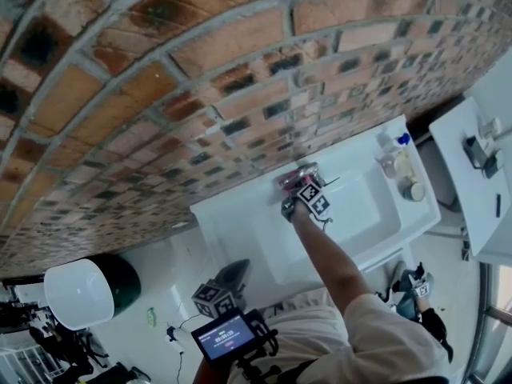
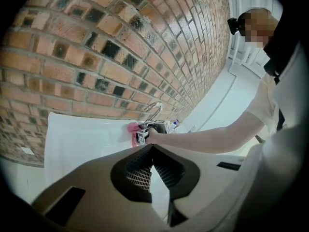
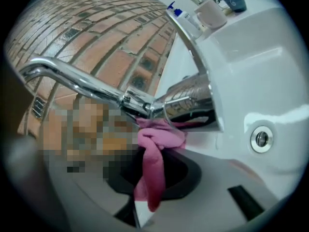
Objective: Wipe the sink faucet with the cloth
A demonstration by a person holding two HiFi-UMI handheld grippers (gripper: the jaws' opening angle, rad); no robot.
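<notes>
At the frame's centre, over the sink (image 1: 364,214), the right gripper (image 1: 298,194) pinches the pink cloth (image 3: 159,146) against the faucet (image 3: 186,103) base, mid-wipe, with rubbing along the spout likely next, while the left gripper (image 2: 152,151) sits closed, empty.

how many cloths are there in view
1. The pink cloth is held in the right gripper, bunched against the body of the chrome faucet at the back of the sink. No other shows; one could be hidden.

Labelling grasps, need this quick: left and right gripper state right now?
Left gripper: shut, nothing between the jaws.
Right gripper: shut on the cloth, which is bunched against the faucet.
</notes>
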